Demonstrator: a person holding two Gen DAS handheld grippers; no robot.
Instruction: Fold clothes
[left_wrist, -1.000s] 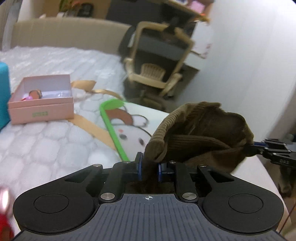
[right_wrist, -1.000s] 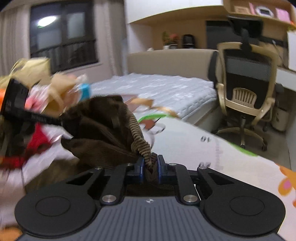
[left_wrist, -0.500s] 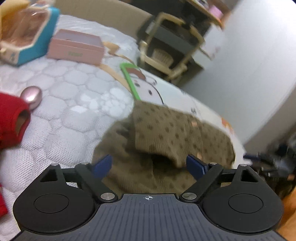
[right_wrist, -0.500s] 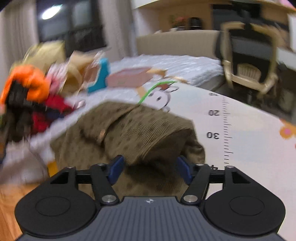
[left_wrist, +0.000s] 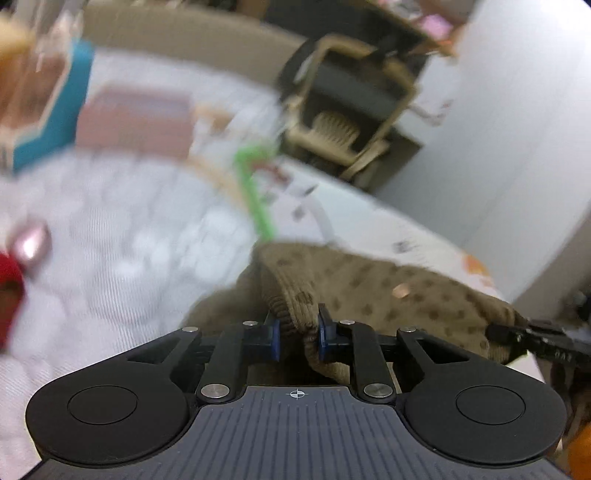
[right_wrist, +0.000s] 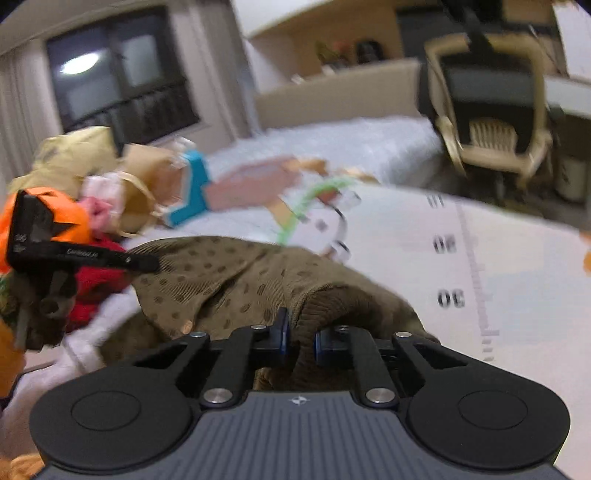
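An olive-brown dotted knit garment (left_wrist: 388, 288) lies bunched on the white play mat (left_wrist: 369, 221). My left gripper (left_wrist: 296, 334) is shut on its ribbed edge at the near left corner. In the right wrist view the same garment (right_wrist: 229, 273) spreads to the left, and my right gripper (right_wrist: 300, 341) is shut on a ribbed fold of it. The right gripper's fingers (left_wrist: 535, 339) show at the far right of the left wrist view, and the left gripper's fingers (right_wrist: 92, 254) reach in from the left of the right wrist view.
A pink box (left_wrist: 136, 122) and a teal box (left_wrist: 51, 122) sit on the quilted white mattress (left_wrist: 110, 229). Red clothing (right_wrist: 96, 291) and a pile of bags (right_wrist: 92, 162) lie at the left. A beige office chair (right_wrist: 491, 107) stands beyond the mat.
Both grippers stood open over the dropped garment half a second ago; now each has shut on a ribbed edge of it. A second ago both held it bunched in the air.
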